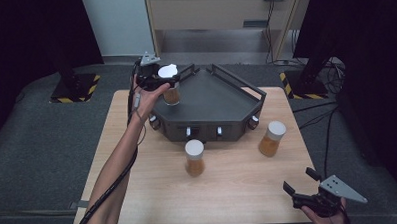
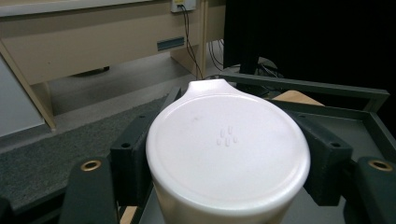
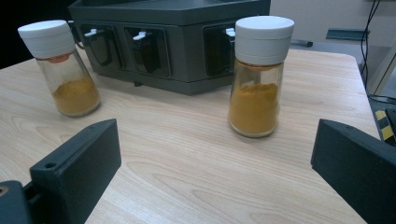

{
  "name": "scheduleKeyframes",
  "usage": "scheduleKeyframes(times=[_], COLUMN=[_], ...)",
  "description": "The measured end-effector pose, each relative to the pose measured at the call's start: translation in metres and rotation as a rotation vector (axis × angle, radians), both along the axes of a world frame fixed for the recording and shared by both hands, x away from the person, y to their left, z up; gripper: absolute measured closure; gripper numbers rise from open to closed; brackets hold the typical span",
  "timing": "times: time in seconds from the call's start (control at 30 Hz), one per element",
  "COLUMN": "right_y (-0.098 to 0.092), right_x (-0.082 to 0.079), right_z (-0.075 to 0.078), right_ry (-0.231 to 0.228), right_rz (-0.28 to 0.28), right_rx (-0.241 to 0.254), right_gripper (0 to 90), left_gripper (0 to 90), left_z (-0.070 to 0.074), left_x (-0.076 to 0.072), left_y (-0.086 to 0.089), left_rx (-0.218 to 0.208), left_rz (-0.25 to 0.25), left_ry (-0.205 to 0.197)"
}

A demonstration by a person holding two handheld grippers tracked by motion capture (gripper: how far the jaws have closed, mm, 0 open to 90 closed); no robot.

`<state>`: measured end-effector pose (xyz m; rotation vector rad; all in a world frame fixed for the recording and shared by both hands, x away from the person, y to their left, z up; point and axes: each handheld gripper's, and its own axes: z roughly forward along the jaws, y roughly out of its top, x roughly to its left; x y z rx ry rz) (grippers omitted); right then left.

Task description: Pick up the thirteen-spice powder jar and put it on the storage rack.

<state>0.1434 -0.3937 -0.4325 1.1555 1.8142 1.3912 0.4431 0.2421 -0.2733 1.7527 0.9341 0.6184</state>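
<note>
- From the high view, we see the left gripper (image 1: pixel 161 82) pinching a spice jar (image 1: pixel 170 88) just under its white cap, over the back left corner of the dark grey rack (image 1: pixel 211 104). We cannot tell whether the jar's base touches the rack's top.
- The rack sits at the far edge of the wooden table (image 1: pixel 139 194). Two more jars stand in front of it: the middle jar (image 1: pixel 194 157) and the right jar (image 1: pixel 272 138).
- The right gripper (image 1: pixel 301 181) waits at the near right corner of the table, jaws spread and empty.
- From the left gripper view, the white cap (image 2: pixel 228 149) of the held jar sits between the black jaws, which press its sides.
- From the right gripper view, the right jar (image 3: pixel 257 74) and the middle jar (image 3: pixel 63 67) show clear glass part filled with orange powder.
- We judge the jar stiff, fairly light, smooth and breakable; the ribbed cap or the neck below it gives the surest hold.
</note>
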Motion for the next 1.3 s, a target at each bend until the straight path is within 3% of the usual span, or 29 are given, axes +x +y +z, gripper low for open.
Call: scheduleKeyframes(times=[0.5, 1.3], right_y=[0.0, 0.0], right_x=[0.0, 0.0], right_z=[0.0, 0.0], right_ry=[0.001, 0.002], right_rz=[0.001, 0.004], right_rx=[0.001, 0.002], right_gripper=[1.5, 1.7], left_gripper=[30.1, 30.1], left_z=[-0.02, -0.028], left_x=[0.003, 0.001], left_y=[0.001, -0.005], left_rx=[0.001, 0.009], left_rz=[0.035, 0.03], left_ry=[0.029, 0.004])
